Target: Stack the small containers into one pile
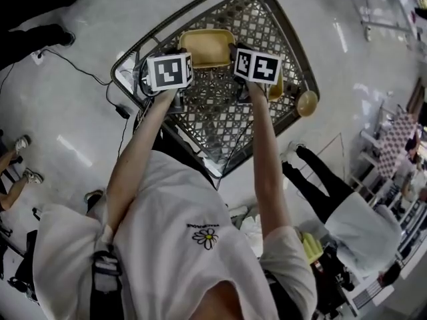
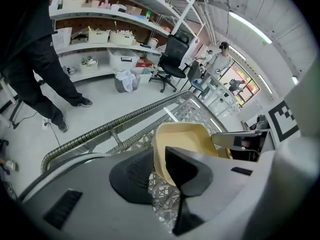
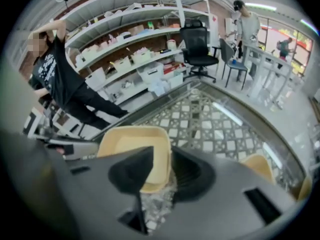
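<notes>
Containers: three tan pieces in view, not piled, all on the lattice table [image 1: 213, 122].
Square container [image 1: 205, 45]: toward the far end of the table top, open side up, flanked by both grippers. Resting on the lattice or raised off it: cannot be told.
Left gripper [image 2: 159, 151]: at the square container's left wall, one jaw outside and one inside. Jaws pinched on that wall, which fills the space between them.
Right gripper [image 3: 163, 151]: at the square container's right wall, likewise astride it. Jaws spread, with a strip of tan interior showing between the inner jaw and the wall, so not clamped.
Second container [image 1: 275, 89]: tan, just right of the square container, largely covered by the right gripper in the head view. Rim visible in the right gripper view, apart from the jaws.
Round bowl [image 1: 307, 103]: tan, at the table's right edge, well apart from both grippers.
Lattice table: metal mesh top with a tubular rim, standing on a pale glossy floor [image 1: 67, 112].
Surroundings: shelving [image 2: 110, 34] with bins along the back wall, a black office chair [image 2: 172, 59] before it, and a bystander [image 2: 35, 69] in dark clothing beside the table.
</notes>
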A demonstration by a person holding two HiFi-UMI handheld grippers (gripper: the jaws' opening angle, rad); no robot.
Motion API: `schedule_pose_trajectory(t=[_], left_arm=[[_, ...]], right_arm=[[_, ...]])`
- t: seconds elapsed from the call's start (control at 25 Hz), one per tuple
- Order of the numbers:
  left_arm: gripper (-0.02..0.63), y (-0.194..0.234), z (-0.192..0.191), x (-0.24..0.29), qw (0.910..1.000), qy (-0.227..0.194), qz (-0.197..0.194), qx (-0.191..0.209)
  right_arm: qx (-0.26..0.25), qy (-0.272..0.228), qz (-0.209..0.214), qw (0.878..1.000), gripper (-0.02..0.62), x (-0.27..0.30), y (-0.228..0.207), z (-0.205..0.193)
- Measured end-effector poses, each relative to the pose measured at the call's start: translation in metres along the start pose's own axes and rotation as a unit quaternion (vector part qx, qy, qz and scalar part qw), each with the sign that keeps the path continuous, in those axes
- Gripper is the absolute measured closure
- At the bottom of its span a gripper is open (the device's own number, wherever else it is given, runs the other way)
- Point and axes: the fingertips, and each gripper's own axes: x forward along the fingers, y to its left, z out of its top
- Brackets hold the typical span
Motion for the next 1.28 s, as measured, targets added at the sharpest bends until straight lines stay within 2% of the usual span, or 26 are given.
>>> schedule_pose_trajectory(t=[0.32, 0.48, 0.84, 1.04, 1.16, 1.28], left_arm=[[0.525, 0.004, -0.004, 0.016, 0.9997, 0.021, -0.001, -0.009], [0.55, 0.002, -0.006, 0.019, 0.9994, 0.03, -0.009, -0.012], [0.569, 0.002, -0.003, 0.021, 0.9993, 0.028, -0.013, -0.02], [0.571, -0.008, 0.021, 0.007, 0.9998, -0.002, -0.021, -0.002], [0.571, -0.022, 0.048, -0.013, 0.9986, -0.039, -0.03, 0.02], [0.572, -0.04, 0.079, -0.038, 0.9937, -0.085, -0.044, 0.06]], right_arm=[[0.02, 0.03, 0.011, 0.999, 0.473, 0.012, -0.003, -0.011], [0.023, 0.039, 0.004, 0.999, 0.531, 0.014, -0.005, -0.014], [0.034, 0.038, 0.004, 0.999, 0.551, 0.009, -0.007, -0.018], [0.046, -0.005, 0.003, 0.999, 0.552, -0.011, -0.006, 0.0], [0.049, -0.06, -0.004, 0.997, 0.555, -0.038, -0.002, 0.025], [0.066, -0.129, -0.015, 0.989, 0.555, -0.075, 0.003, 0.05]])
